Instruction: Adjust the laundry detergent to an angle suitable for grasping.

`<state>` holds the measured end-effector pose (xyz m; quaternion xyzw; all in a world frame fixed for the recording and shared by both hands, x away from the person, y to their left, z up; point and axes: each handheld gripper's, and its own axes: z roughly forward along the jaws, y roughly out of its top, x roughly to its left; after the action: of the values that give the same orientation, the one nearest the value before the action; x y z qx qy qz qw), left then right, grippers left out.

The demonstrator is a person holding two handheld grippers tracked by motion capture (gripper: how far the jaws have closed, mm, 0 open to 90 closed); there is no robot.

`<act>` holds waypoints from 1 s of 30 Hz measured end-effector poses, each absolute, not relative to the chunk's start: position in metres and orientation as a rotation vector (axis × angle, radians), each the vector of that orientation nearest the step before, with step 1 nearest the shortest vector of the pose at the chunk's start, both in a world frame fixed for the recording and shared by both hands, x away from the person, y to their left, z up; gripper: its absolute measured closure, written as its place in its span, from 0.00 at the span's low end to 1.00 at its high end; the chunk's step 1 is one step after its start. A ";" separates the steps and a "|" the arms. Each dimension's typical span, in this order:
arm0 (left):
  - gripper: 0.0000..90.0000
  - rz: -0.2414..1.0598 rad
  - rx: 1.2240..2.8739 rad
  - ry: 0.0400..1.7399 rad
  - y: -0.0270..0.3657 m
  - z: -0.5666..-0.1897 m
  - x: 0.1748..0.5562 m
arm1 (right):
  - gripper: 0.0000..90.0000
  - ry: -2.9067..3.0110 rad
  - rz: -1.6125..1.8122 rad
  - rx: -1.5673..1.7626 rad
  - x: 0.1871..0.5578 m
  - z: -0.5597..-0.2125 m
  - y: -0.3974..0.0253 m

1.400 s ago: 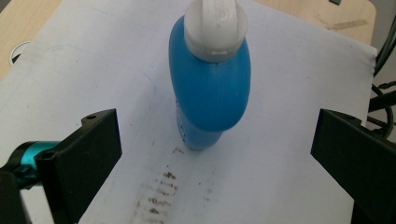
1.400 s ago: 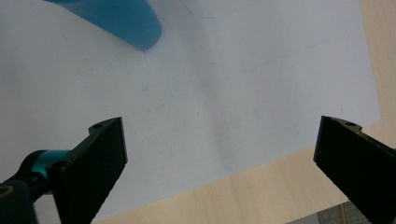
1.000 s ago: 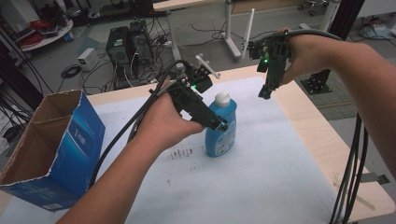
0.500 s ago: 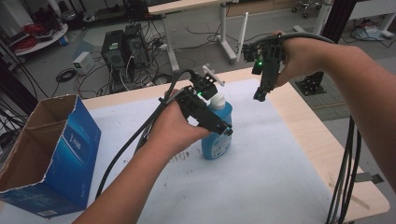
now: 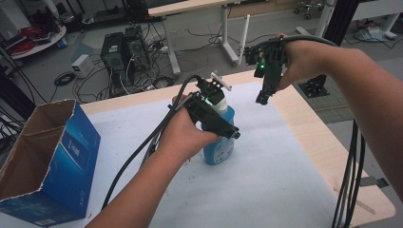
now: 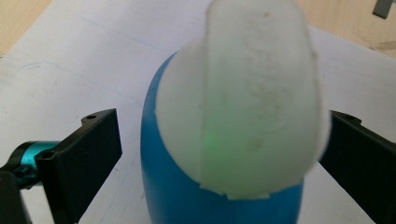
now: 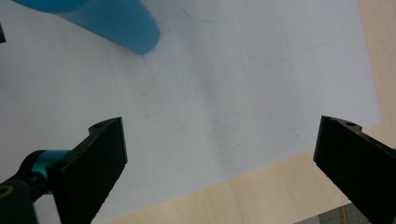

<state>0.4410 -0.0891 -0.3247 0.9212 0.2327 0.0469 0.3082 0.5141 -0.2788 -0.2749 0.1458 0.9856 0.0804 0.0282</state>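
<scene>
A blue bottle [image 5: 219, 149] with a white cap [image 5: 219, 102] stands upright in the middle of the white sheet [image 5: 275, 171]. My left gripper [image 5: 223, 129] reaches down over its top and is open, one jaw on each side of the bottle's shoulder. In the left gripper view the cap [image 6: 243, 107] is close and blurred, and a gap shows between the left jaw and the blue body [image 6: 182, 200]. My right gripper [image 5: 262, 97] hangs open in the air above the far right part of the table, holding nothing. Its own view looks down on the sheet [image 7: 219, 107], with the bottle [image 7: 116, 21] at top left.
An open blue cardboard box [image 5: 71, 156] stands at the table's left edge. Bare wood of the table [image 5: 328, 152] runs along the right of the sheet. Black cables [image 5: 349, 180] hang by the right edge. Desks, computers and wires sit on the floor beyond.
My left gripper has come down and forward over the bottle, so its jaws now straddle the shoulder instead of sitting beside the cap. The right gripper stays raised in about the same place.
</scene>
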 end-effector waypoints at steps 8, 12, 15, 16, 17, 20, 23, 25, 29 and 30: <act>0.10 0.128 2.446 0.603 -0.092 -0.329 0.442 | 0.02 3.043 0.250 0.455 0.515 -0.275 -0.279; 0.14 0.143 2.453 0.592 -0.094 -0.329 0.441 | 0.02 3.041 0.251 0.457 0.514 -0.275 -0.279; 0.14 0.158 2.462 0.585 -0.095 -0.330 0.441 | 0.02 3.038 0.250 0.451 0.514 -0.275 -0.280; 0.15 0.154 2.462 0.586 -0.095 -0.330 0.441 | 0.02 3.036 0.247 0.456 0.514 -0.275 -0.280; 0.16 0.151 2.462 0.586 -0.095 -0.330 0.441 | 0.02 3.033 0.250 0.456 0.513 -0.274 -0.280; 0.16 0.157 2.464 0.588 -0.095 -0.330 0.441 | 0.02 3.034 0.261 0.452 0.513 -0.274 -0.280; 0.20 0.158 2.471 0.585 -0.096 -0.330 0.441 | 0.02 3.032 0.264 0.459 0.513 -0.274 -0.281; 0.24 0.162 2.475 0.583 -0.096 -0.331 0.442 | 0.02 3.031 0.266 0.457 0.513 -0.274 -0.281; 0.26 0.163 2.479 0.588 -0.095 -0.331 0.443 | 0.02 3.032 0.265 0.450 0.513 -0.273 -0.281; 0.26 0.156 2.479 0.586 -0.095 -0.331 0.443 | 0.02 3.032 0.265 0.450 0.513 -0.273 -0.281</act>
<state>0.4427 -0.0951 -0.3314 0.9295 0.2196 0.0587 0.2904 0.5134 -0.2815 -0.2732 0.1461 0.9850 0.0861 0.0324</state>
